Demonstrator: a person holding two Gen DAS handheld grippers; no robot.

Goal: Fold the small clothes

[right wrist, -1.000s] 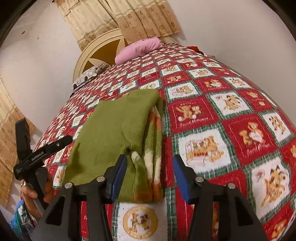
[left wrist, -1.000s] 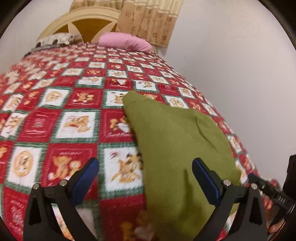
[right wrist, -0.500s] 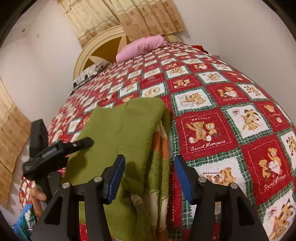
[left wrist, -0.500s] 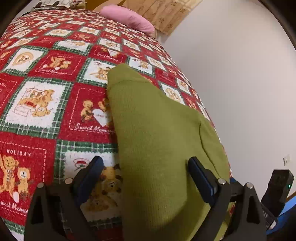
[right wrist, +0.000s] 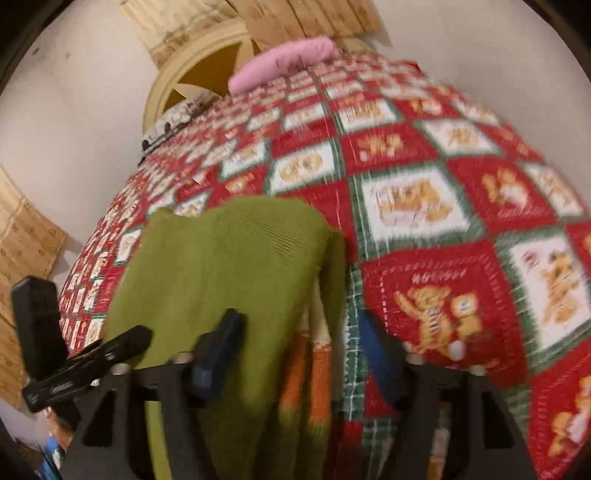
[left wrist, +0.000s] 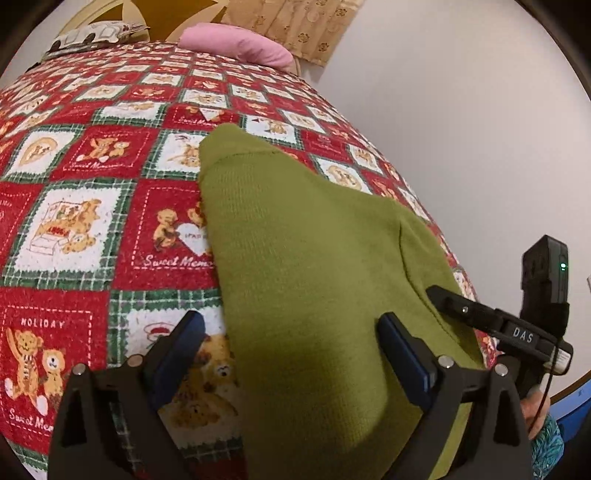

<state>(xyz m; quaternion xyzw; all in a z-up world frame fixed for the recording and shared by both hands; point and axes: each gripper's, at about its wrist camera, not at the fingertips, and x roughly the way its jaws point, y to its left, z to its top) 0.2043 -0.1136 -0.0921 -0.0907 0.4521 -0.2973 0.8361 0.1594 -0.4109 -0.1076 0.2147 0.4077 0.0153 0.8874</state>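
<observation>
A small green knit garment (left wrist: 306,273) lies partly folded on the red Christmas quilt (left wrist: 85,229). Its orange and white striped part (right wrist: 317,354) shows along its right edge in the right wrist view, where the green body (right wrist: 229,266) fills the lower left. My left gripper (left wrist: 291,347) is open, low over the garment's near left edge, with cloth between the jaws. My right gripper (right wrist: 299,343) is open, straddling the near right edge by the stripes. Each gripper shows in the other's view: the right one (left wrist: 495,321) and the left one (right wrist: 88,354).
A pink pillow (left wrist: 240,44) and a patterned pillow (left wrist: 96,33) lie at the head of the bed by a cream headboard (right wrist: 195,70). A white wall (left wrist: 461,129) runs along the bed's right side. Beige curtains (left wrist: 295,26) hang behind.
Both grippers have dropped lower and moved in onto the garment's near edge. The right wrist view is now blurred by motion. The jaws stay open.
</observation>
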